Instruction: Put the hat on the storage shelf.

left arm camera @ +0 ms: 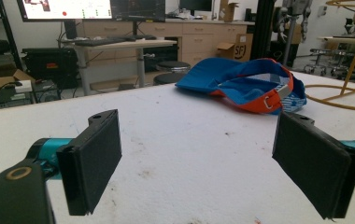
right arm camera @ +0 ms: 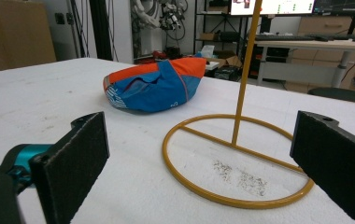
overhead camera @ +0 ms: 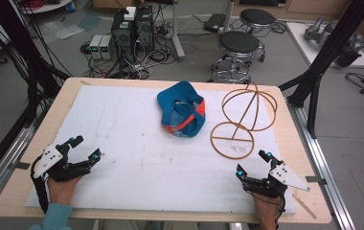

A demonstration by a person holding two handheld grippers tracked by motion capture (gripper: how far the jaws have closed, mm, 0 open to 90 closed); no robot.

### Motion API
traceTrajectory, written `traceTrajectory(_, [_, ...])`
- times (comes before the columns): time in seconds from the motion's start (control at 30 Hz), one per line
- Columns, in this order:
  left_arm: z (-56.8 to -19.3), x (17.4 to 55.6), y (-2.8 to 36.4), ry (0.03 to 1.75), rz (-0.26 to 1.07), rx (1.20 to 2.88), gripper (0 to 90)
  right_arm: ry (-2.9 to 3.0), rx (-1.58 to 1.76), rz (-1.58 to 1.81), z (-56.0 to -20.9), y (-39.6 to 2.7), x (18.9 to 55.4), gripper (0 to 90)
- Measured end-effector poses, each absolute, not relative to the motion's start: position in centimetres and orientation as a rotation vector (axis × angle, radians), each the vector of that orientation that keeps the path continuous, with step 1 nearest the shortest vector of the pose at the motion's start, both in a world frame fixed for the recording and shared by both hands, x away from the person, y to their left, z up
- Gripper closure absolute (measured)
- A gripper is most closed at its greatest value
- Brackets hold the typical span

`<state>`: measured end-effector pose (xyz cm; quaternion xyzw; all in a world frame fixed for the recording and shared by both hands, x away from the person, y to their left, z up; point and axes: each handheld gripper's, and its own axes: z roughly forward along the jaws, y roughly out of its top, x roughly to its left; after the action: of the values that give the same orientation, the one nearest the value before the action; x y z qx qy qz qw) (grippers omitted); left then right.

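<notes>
A blue and orange cap lies upside down on the white foam sheet, towards the back middle. Right of it stands a yellow wire stand with a ring base and looped top. My left gripper rests near the front left corner, jaws wide open and empty; its view shows the cap ahead across bare foam. At the front right, my right gripper is open and empty too, just in front of the stand's ring base, with the cap beyond it to the left.
The foam sheet covers a wooden table. Black frame posts stand at the table's sides. Behind the table are stools, computer boxes and tangled cables on the floor.
</notes>
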<state>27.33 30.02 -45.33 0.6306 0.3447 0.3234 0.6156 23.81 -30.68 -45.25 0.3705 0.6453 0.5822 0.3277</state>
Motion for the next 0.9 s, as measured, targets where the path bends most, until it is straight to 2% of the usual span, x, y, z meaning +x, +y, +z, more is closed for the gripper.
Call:
traceTrajectory(0.6, [-45.1,27.9,30.1,0.823,0.706,1.484,15.6,1.683,0.974,1.542,-45.3,-30.8,23.8,3.4])
traceTrajectory(0.9, [-43.0,28.8,30.0,0.805,0.657,1.545,15.6,1.683,0.972,1.540,-45.3,-30.8,23.9,3.4])
